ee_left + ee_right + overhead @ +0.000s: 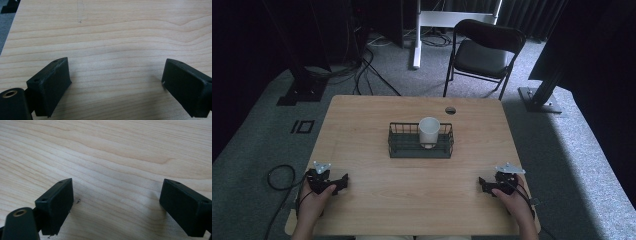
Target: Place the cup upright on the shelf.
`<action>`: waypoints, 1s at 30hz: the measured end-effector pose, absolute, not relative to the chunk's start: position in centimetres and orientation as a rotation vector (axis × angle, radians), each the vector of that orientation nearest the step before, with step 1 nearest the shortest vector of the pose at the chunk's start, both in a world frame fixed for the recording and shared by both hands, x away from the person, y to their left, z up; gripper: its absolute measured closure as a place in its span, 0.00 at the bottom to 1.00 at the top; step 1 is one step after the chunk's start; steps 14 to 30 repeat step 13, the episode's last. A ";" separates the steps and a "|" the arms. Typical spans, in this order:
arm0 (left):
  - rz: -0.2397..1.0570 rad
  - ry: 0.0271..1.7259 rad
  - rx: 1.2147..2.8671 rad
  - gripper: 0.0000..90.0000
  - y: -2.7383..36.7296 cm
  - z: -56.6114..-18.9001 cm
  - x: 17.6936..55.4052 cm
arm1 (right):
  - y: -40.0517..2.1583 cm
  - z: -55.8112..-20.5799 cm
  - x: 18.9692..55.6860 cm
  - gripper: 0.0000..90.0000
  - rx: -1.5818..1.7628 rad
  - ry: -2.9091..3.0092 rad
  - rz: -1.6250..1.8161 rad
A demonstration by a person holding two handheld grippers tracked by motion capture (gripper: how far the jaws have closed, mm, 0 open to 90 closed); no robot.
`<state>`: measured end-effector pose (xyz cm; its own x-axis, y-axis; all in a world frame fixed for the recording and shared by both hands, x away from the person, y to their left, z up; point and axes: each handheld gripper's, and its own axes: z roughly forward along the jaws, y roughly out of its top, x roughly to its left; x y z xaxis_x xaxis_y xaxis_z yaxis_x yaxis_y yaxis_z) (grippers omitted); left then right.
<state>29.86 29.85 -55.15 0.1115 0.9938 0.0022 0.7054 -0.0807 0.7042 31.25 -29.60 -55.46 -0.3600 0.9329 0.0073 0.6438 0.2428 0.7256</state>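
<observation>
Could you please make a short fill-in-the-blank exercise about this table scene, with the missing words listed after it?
1. The white cup stands inside a wire ____.
2. The basket sits on a ____ table.
3. The jaws of the left gripper and the right gripper stand ____, with nothing between them.
4. Behind the table stands a black folding ____.

Missing words: basket; wooden; open; chair
</observation>
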 end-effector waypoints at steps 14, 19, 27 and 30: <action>0.681 1.651 1.843 0.09 29.9 -55.2 29.9 | -29.6 -55.5 31.2 0.13 1.440 2.093 0.905; 0.681 1.651 1.843 0.09 29.9 -55.2 29.9 | -29.6 -55.5 31.2 0.13 1.440 2.093 0.905; 0.681 1.651 1.843 0.09 29.9 -55.2 29.9 | -29.6 -55.5 31.2 0.13 1.440 2.093 0.905; 0.681 1.651 1.843 0.09 29.9 -55.2 29.9 | -29.6 -55.5 31.2 0.13 1.440 2.093 0.905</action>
